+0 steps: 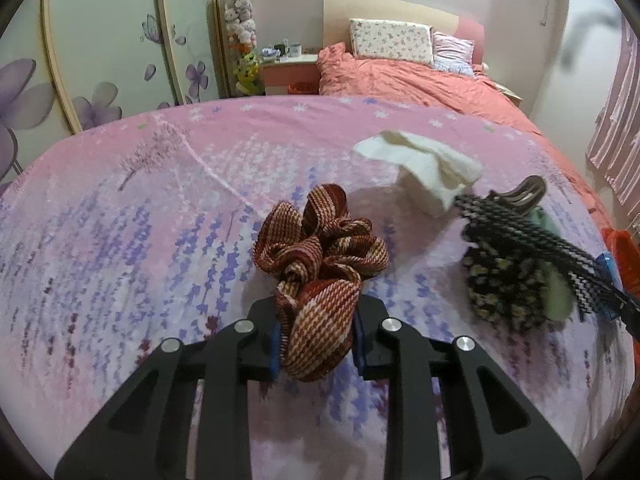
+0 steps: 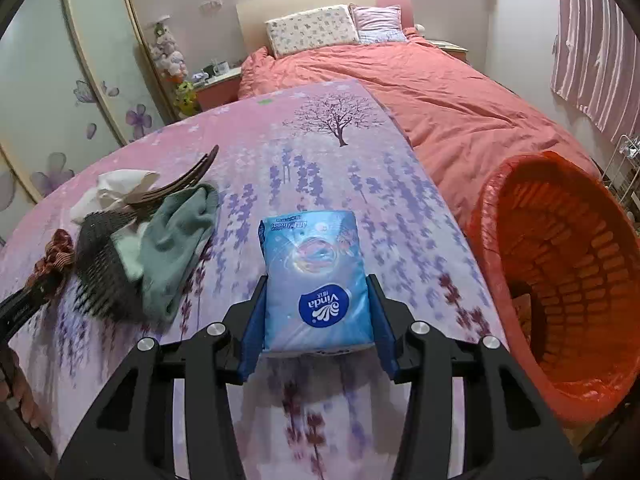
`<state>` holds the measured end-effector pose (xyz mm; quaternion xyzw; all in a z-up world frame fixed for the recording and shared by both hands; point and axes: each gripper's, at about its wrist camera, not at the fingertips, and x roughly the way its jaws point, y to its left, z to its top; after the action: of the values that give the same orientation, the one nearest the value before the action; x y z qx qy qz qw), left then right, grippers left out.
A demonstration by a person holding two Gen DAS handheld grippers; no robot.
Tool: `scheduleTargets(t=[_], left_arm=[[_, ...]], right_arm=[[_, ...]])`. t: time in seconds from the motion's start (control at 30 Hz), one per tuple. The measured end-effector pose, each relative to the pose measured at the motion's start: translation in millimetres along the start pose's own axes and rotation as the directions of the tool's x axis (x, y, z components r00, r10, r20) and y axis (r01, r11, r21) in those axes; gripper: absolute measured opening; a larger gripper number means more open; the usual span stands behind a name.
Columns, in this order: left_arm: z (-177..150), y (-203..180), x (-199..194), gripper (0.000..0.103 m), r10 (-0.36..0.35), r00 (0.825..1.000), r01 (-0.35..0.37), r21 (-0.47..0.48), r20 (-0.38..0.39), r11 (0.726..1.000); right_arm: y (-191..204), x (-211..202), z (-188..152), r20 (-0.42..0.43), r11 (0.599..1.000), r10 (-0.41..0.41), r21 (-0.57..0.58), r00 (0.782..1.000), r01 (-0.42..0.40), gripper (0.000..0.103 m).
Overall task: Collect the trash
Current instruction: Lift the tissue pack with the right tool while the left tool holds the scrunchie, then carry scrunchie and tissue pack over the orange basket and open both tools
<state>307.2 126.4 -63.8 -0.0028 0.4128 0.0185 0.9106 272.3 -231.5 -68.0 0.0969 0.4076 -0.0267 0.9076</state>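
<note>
Above pink sheet (image 1: 120,220), left gripper (image 1: 316,336) clasping scarf (image 1: 320,264)

Cloth-strewn pink floral bedsheet (image 2: 328,168)

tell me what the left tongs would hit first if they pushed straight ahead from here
The left tongs already grip the red striped scarf, so its bunched folds lie directly ahead. Beyond that, only the pink floral cover shows along that line; depth is hard to judge.
</note>
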Motion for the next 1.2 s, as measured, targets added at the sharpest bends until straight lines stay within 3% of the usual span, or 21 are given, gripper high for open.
scheduleTargets(t=[0.23,0.6,0.93,1.2], left_arm=[[4,-25,-55,0.026,-0.020,0.997,0.017,0.036,0.079,0.999],[5,-112,-122,0.026,-0.178,0.973,0.159,0.126,0.147,0.979],[0,-203,-146,0.026,-0.335,0.932,0.298,0.235,0.138,0.925],[-8,-282,-141,0.026,-0.457,0.886,0.417,0.299,0.078,0.859]], right_arm=[[-3,-55,4,0.103,1.000,0.004,-0.022,0.995,-0.002,0.047],[-40,-112,11,0.212,0.999,-0.035,0.011,0.977,0.033,0.047],[-85,-137,9,0.269,0.996,-0.081,0.065,0.960,0.066,0.047],[-130,-133,12,0.279,0.987,-0.113,0.144,0.954,0.074,0.047]])
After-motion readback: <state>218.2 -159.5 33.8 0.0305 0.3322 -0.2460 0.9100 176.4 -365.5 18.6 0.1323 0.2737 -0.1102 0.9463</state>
